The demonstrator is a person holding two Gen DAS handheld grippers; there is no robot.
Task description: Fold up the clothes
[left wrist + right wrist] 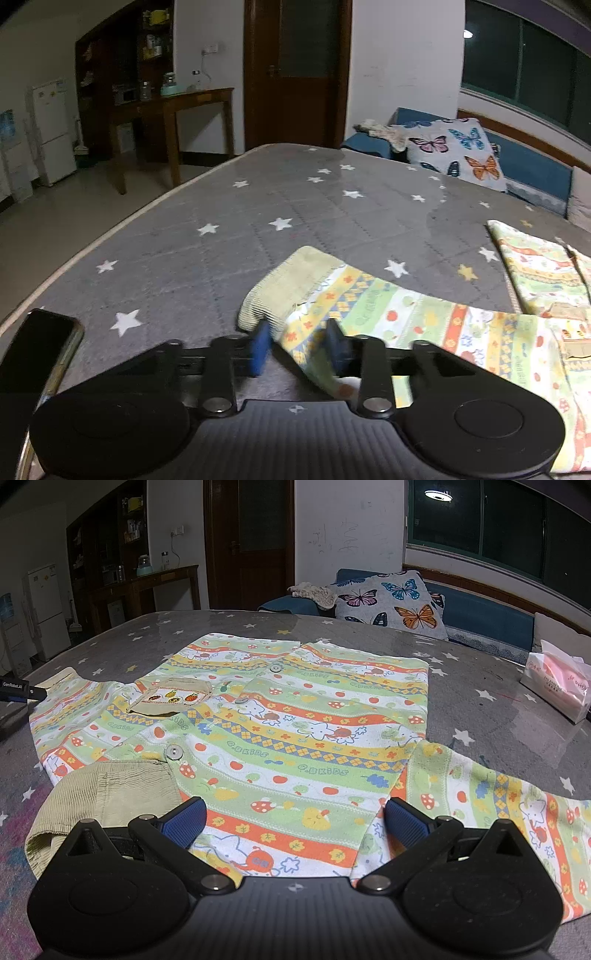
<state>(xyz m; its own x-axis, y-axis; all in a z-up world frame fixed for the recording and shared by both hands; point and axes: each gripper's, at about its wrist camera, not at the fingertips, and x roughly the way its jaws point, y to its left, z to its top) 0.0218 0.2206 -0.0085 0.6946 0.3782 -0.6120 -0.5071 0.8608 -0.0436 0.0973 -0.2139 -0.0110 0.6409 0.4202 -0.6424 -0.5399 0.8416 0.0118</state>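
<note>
Mattress (480,672), grey and starred, fills both views and carries everything you are working with. Spread flat across it is the striped child's top (295,731), front side up, snaps running down its middle, collar (103,794) toward you and hem toward the far edge, so its long axis runs away from your right gripper (295,821). That gripper hangs over the near shoulder with its jaws wide apart and nothing between them, cloth lying under both blue pads. One sleeve (498,805) trails out to the right and toward you; the other sleeve (388,314) stretches out to the left, and its ribbed cuff (291,284) is where your left gripper (299,349) sits. There the jaws are partly closed with the sleeve's edge rising between the pads, but a gap shows on one side, so I judge the cloth is between them rather than firmly clamped; I cannot tell for certain. Your left hand is plainly the nearer one to that cuff, and the body of the top lies to its right, so any fold of this sleeve would run rightward across the chest. A tissue pack (557,679) rests well apart near the right edge, and a dark phone (37,365) lies just left of the left gripper.
</note>
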